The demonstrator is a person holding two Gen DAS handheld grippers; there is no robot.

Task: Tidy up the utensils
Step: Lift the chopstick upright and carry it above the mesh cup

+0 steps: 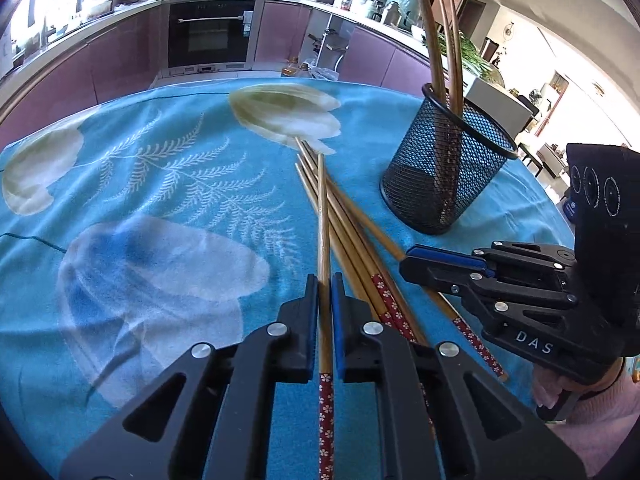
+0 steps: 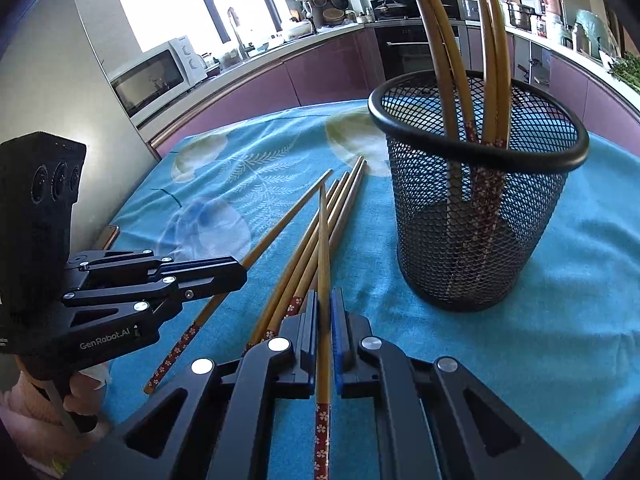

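Wooden chopstick in left hand-held gripper [image 1: 325,300]: clenched between the two pads, long axis pointing straight ahead along the fingers, red flowered end toward the person.
Wooden chopstick in right hand-held gripper [image 2: 324,312]: also clenched, same forward direction, thin tip ahead and raised over the pile.
Loose chopsticks [image 1: 344,224]: lying flat on the blue surface [image 1: 160,184], just right of the left hand-held gripper, just left of the right one, between both.
Mesh cup [image 2: 476,208]: upright, ahead and to the right of the right hand-held gripper, near; farther ahead-right for the left one. Several chopsticks stand inside already.
Nearer arm: the right, in my judgement.
Coming move: the stick must probably turn from lying to upright, tip above the cup rim [image 2: 404,128].
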